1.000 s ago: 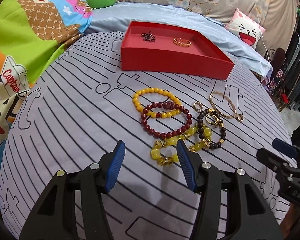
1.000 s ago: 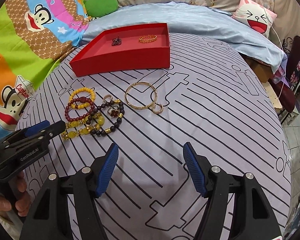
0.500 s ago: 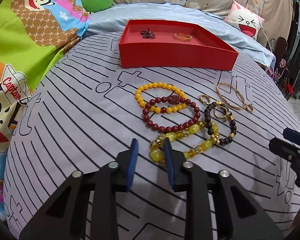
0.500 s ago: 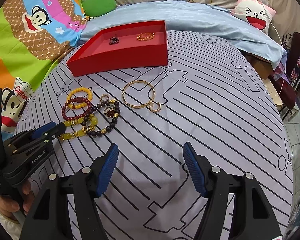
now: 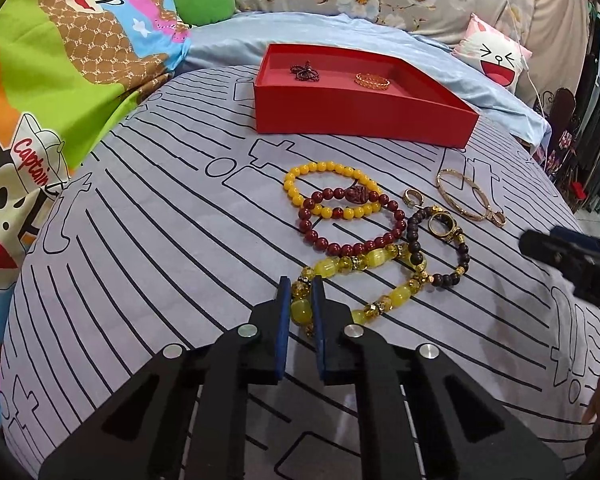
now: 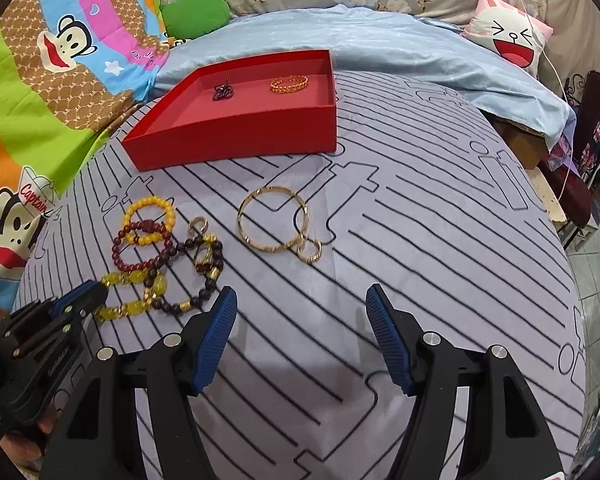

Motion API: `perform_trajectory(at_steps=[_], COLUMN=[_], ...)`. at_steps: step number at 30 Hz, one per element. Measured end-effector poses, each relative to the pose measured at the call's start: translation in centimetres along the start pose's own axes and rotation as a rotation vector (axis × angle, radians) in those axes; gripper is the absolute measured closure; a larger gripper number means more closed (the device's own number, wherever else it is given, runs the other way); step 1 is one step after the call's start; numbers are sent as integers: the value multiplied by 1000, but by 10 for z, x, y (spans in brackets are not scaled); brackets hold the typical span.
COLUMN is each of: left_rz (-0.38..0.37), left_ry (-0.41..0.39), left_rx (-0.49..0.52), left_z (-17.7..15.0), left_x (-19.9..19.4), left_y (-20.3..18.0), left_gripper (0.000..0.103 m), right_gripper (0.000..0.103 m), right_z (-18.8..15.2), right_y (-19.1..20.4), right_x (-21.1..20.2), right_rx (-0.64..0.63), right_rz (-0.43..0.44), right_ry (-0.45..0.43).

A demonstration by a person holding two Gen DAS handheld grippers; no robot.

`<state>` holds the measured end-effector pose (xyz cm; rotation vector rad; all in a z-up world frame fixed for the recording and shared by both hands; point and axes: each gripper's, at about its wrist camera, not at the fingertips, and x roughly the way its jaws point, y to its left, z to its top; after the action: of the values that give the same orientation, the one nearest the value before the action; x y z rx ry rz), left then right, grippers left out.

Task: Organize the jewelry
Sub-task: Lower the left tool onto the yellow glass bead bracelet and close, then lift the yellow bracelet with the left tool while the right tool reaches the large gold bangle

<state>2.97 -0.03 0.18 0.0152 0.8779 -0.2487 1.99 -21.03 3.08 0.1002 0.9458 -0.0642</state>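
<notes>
My left gripper [image 5: 300, 286] is shut on the near end of a pale yellow stone bracelet [image 5: 364, 266] that lies on the grey striped cloth. Beside it lie a dark red bead bracelet [image 5: 352, 244], an orange-yellow bead bracelet [image 5: 324, 172], a dark brown bead bracelet [image 5: 416, 250] with a gold ring [image 5: 440, 226], a gold bangle [image 6: 274, 220] and small gold rings [image 6: 312, 250]. A red tray [image 5: 360, 118] at the back holds a dark beaded piece [image 5: 304, 70] and a gold ring [image 5: 372, 80]. My right gripper [image 6: 302, 308] is open and empty, near the bangle.
The cloth [image 6: 440, 240] covers a rounded surface that drops away on the right. A colourful cartoon blanket [image 5: 40, 80] lies at the left, a blue sheet [image 6: 380, 44] and a white cushion [image 6: 508, 36] behind the tray. The left gripper also shows in the right wrist view [image 6: 80, 298].
My left gripper has moved forward and closed from wide open onto the pale yellow bracelet's near end. The right gripper has stayed open and drifted slightly.
</notes>
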Motion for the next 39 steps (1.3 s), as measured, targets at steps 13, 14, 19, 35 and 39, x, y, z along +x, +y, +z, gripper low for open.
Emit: perform_trajectory(at_steps=[13, 14, 19, 35, 39], left_rz=[-2, -4, -6, -25, -29], left_ry=[-1, -1, -1, -1, -1], left_rx=[-1, -3, -4, -17, -20], left_z=[0, 0, 0, 0, 0], left_x=[0, 0, 0, 0, 0], left_y=[0, 0, 1, 3, 4], left_gripper=[92, 92, 92, 92, 92], right_gripper=[42, 42, 41, 46, 49], right_z=[33, 34, 35, 35, 34], right_y=[-3, -2, 13, 32, 35], right_x=[26, 28, 41, 63, 62], right_rx=[33, 30, -11, -101, -117], right_rz=[-4, 2, 19, -34, -34], right_ry=[-19, -16, 7, -13, -14])
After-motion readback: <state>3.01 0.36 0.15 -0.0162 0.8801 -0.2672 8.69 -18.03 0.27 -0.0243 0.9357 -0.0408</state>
